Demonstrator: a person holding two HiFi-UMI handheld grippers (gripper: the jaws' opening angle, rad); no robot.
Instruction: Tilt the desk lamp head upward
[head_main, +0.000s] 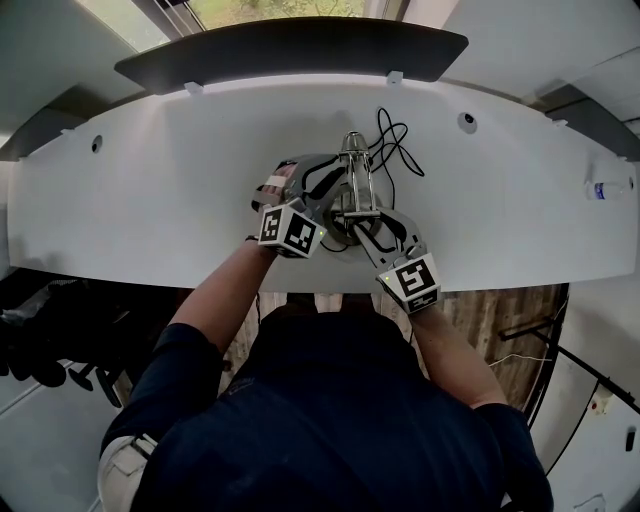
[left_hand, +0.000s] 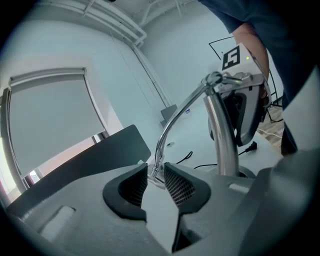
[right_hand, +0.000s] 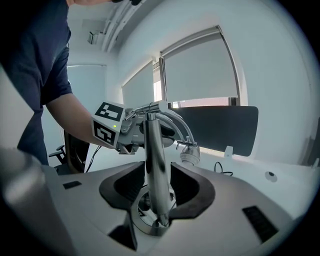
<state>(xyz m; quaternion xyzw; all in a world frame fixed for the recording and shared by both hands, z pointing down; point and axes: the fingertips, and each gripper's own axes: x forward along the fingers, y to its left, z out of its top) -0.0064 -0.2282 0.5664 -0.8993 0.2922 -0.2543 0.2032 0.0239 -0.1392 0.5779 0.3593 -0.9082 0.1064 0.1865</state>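
Note:
A chrome desk lamp (head_main: 352, 170) stands on the white desk (head_main: 150, 190). Its upright post (right_hand: 155, 165) rises from a round base (right_hand: 150, 222), and a curved neck (left_hand: 175, 117) bends down to a small head (right_hand: 190, 152). My right gripper (right_hand: 157, 185) is open, its jaws on either side of the lower post, just above the base. My left gripper (left_hand: 156, 176) comes in from the other side. Its jaws stand a little apart; the lamp head (left_hand: 152, 172) shows in the gap, and the pads do not press on it.
A black cable (head_main: 395, 140) loops on the desk behind the lamp. A dark panel (head_main: 290, 50) runs along the desk's far edge. A small bottle (head_main: 608, 188) lies at the far right. My body stands at the desk's near edge.

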